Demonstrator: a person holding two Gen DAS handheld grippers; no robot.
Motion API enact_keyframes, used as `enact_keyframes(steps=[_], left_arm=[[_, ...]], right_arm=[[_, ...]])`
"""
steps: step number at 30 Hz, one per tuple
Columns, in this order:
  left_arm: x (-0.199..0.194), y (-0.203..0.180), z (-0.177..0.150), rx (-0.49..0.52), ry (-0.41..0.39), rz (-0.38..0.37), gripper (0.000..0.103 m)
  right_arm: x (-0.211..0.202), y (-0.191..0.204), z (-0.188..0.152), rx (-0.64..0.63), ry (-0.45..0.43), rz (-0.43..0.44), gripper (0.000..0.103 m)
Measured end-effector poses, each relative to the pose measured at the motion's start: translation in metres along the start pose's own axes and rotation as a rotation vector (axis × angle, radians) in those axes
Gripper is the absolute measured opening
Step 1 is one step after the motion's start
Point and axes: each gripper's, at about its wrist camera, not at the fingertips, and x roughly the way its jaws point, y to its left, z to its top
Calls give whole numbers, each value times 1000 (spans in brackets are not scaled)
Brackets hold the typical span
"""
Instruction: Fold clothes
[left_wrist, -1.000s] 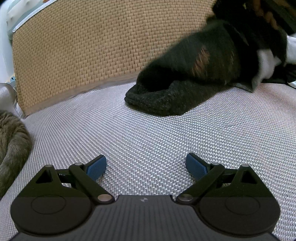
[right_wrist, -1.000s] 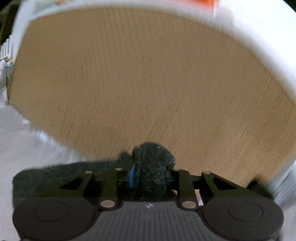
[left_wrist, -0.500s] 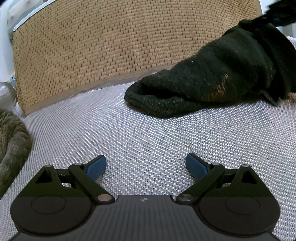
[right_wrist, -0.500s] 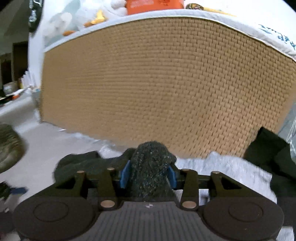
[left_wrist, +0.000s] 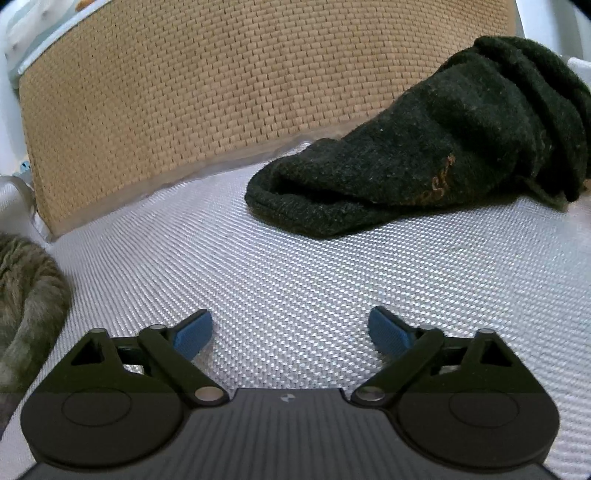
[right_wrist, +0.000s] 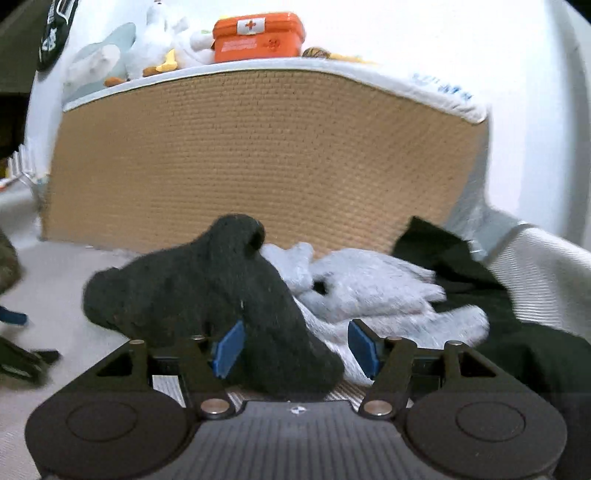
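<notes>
A dark knit sock (left_wrist: 424, 170) lies bunched on the silver woven surface (left_wrist: 295, 277), far ahead and to the right of my left gripper (left_wrist: 291, 332). That gripper is open and has nothing between its blue pads (left_wrist: 194, 334). In the right wrist view the same dark sock (right_wrist: 207, 291) slumps between the spread fingers of my right gripper (right_wrist: 295, 347). The sock leans on the left pad (right_wrist: 227, 349) and stands clear of the right one. The gripper is open. Pale grey socks (right_wrist: 369, 291) lie just behind the dark sock.
A tan woven mattress side (left_wrist: 184, 92) walls off the back. A tabby cat (left_wrist: 26, 295) lies at the left edge. A black garment (right_wrist: 461, 266) sits at the right. On the mattress stand an orange first-aid box (right_wrist: 258, 37) and plush toys (right_wrist: 159, 44).
My right gripper has come down to the surface and opened, letting go of the dark sock. The sock has settled in a heap. The left gripper has stayed still and open.
</notes>
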Motion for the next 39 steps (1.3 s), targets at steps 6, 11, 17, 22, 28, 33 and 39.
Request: enact_keyframes(steps=[6, 11, 17, 22, 28, 33, 39], left_arm=[[-27, -30, 29, 19, -59, -172, 81], [-38, -83, 72, 111, -110, -329, 83], [-24, -129, 106, 73, -61, -438, 83], [-10, -142, 122, -12, -14, -465, 83], [2, -147, 125, -99, 22, -454, 81], [5, -148, 127, -112, 41, -445, 62], [11, -140, 140, -135, 75, -393, 24]], right_arm=[[2, 30, -34, -79, -38, -148, 66], [0, 35, -39, -90, -63, -156, 77], [-2, 16, -46, 20, -21, -174, 77], [-2, -16, -50, 211, 10, -193, 77], [-2, -28, -55, 280, 24, -202, 77], [-3, -24, -56, 270, 26, -194, 77], [-2, -25, -56, 277, 37, -189, 77]])
